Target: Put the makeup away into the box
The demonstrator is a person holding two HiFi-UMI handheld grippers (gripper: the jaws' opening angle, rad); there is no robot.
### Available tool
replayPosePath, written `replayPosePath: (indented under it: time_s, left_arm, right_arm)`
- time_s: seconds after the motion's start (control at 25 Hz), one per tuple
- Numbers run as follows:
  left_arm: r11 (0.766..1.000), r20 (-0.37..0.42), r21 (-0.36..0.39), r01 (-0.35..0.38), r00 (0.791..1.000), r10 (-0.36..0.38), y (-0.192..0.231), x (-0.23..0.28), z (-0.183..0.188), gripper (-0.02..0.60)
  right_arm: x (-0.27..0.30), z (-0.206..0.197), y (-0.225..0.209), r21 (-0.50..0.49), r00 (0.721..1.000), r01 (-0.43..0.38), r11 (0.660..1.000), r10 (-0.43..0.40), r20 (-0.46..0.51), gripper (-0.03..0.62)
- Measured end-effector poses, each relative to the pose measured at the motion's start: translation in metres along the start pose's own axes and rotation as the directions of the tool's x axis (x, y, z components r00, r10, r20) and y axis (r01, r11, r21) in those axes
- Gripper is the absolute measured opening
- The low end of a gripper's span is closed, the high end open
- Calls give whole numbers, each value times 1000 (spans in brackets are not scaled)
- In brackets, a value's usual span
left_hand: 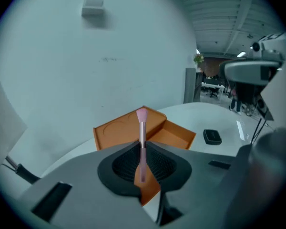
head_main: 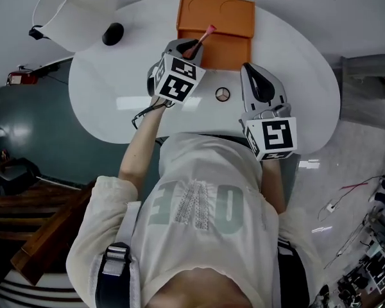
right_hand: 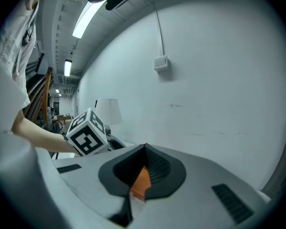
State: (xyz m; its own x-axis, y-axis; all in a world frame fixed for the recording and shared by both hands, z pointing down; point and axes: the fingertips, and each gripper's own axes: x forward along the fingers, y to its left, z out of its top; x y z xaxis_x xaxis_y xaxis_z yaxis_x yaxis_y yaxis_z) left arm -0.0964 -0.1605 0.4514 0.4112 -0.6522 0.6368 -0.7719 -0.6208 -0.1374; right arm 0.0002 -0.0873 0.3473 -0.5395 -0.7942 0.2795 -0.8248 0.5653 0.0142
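1. The left gripper (left_hand: 142, 144) is clamped narrow on the brush (left_hand: 142, 128). It holds the handle, and the pink head sticks out past the jaws toward the far side.
2. The brush hangs over the orange box (head_main: 215, 18), at the far middle of the worktop (head_main: 115, 95). From the head view its head sits above the near, open compartment.
3. The step in hand, as I judge it, is setting the brush down in that compartment. Bring the gripper lower before letting go, because a release from up here would likely bounce the brush off the box wall.
4. Level the brush out on the way down. With the head pointing far and upward, the tip could catch the step where the far panel with the round recesses begins.
5. Lay the brush along the compartment's longer side if it looks tight. Ease the jaws apart only once the handle rests on the floor of the box.
6. The right gripper (right_hand: 144, 149) is at the near right with its jaws together and nothing between them. Only a bit of orange box shows through the gap below.
7. It is free to steady the box if the box slides.
8. A small round compact (head_main: 222, 94) lies on the worktop between the two grippers, just near of the box. It looks like the next thing to put away.
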Motion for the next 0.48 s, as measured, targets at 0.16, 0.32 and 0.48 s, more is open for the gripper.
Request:
replayPosePath:
  time_s: [0.16,0.32,0.48]
  left_arm:
    - [997,-133,46,56,990,-49,-7,31,-24,48]
    - [995,-279,24,95,957,-85,-7,49,-50,48]
    - [996,-310,-6,93,946,-91,-4,57,-56,48]
  right_arm:
    - [-1,-4,-7,8,1000,17,1000,-17,-15,5]
    - [-1,-9,-11,11,999,24,1000,-24,-36,5]
    - [1,-13,-11,9,998,28,1000,-27,-53,5]
